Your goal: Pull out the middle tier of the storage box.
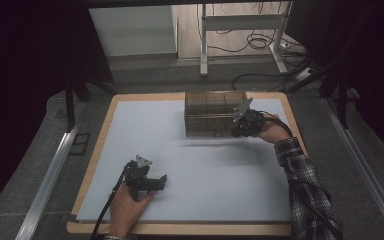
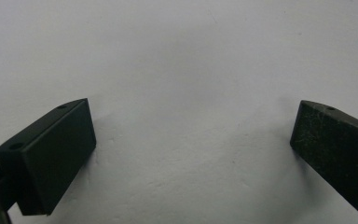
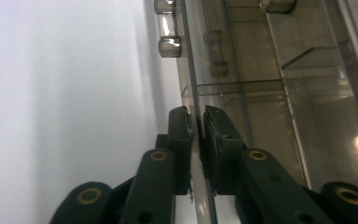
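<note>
Organizer point(image 1: 211, 113), one clear drawer box, is sitting at the board's point(image 1: 130, 120) far edge, long axis running left-right. We are pinching its front panel with our right gripper point(image 3: 196, 140) at its right end. Our left gripper point(image 1: 152, 181), well apart near us, is resting with jaws spread wide, holding nothing.

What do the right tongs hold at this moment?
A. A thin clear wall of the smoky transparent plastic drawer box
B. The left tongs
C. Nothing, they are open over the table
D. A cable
A: in the right gripper view the right tongs are shut on a thin clear wall of the smoky transparent plastic drawer box.
</note>
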